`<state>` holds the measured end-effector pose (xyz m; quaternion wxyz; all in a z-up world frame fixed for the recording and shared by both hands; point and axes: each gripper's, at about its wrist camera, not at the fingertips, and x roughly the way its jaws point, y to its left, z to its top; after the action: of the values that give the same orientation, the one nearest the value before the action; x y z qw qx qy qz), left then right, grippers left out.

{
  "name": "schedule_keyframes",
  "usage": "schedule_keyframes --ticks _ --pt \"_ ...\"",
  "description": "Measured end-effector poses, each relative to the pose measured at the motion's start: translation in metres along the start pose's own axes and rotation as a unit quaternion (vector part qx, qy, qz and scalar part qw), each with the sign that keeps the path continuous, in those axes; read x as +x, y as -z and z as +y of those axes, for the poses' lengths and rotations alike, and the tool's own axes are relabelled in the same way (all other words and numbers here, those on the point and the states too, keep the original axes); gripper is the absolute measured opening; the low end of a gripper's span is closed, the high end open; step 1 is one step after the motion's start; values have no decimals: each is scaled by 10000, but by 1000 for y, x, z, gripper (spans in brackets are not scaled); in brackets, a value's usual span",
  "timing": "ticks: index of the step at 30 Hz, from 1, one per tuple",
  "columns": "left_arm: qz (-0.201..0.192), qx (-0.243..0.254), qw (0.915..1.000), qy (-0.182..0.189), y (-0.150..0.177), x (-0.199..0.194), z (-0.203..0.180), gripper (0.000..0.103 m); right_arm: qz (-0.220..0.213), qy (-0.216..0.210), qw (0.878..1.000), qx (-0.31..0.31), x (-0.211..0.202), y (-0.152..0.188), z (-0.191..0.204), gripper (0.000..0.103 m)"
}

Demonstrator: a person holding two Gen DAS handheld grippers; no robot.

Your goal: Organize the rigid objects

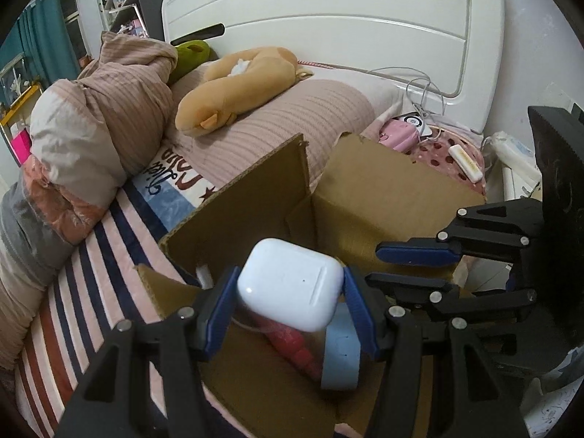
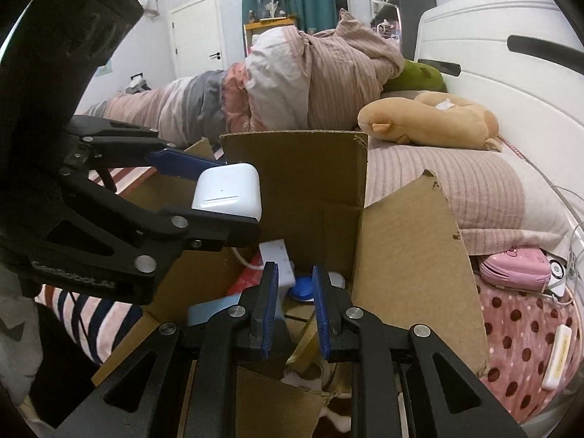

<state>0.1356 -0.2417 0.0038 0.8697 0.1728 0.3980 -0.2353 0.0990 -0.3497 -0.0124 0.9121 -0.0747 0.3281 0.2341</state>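
Step in hand, as I judge it: dropping another item into the cardboard box (image 1: 383, 197) on the bed.

- Left gripper (image 1: 290, 294) is pinching the white earbud case (image 1: 292, 284) across its sides, both blue pads (image 1: 353, 301) pressing on it. The case is hanging above the open box, not touching the contents.
- From the right wrist view the case (image 2: 228, 193) is sitting at about 10 o'clock of centre, over the near left part of the box (image 2: 408, 255).
- Already lying in the box: a white adapter with cord (image 2: 279, 259), a blue round thing (image 2: 303, 288), a pale blue flat piece (image 1: 341, 350), something red (image 1: 295, 346).
- Right gripper (image 2: 292, 310) is pointing into the box mouth, jaws spread a little and holding nothing.

Next move probably calls for lowering the case toward a free spot, then spreading the jaws gently so it is not knocking the adapter.

Pose: left gripper is reaching over the box from its 8 o'clock side, tilting slightly down; right gripper is coming in low from 6 o'clock.

Outside the box at 4 o'clock: a pink pouch (image 2: 514, 268) and a cream stick (image 2: 556, 357) are lying on the spotted blanket (image 2: 518, 365).
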Motion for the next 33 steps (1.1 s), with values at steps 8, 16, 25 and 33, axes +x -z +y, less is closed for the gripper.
schedule_keyframes --ticks 8,16,25,33 --pt "-33 42 10000 -33 4 0 2 54 37 23 10000 30 0 0 0 15" --pt "-159 -22 9999 -16 7 -13 8 59 99 83 9999 9 1 -2 0 15" --pt "-777 -656 9946 -196 27 -67 26 78 36 -28 10000 47 -9 -14 1 30" --pt "-1507 -1539 9719 -951 62 -129 40 96 -669 -511 9963 -160 -45 -41 14 63"
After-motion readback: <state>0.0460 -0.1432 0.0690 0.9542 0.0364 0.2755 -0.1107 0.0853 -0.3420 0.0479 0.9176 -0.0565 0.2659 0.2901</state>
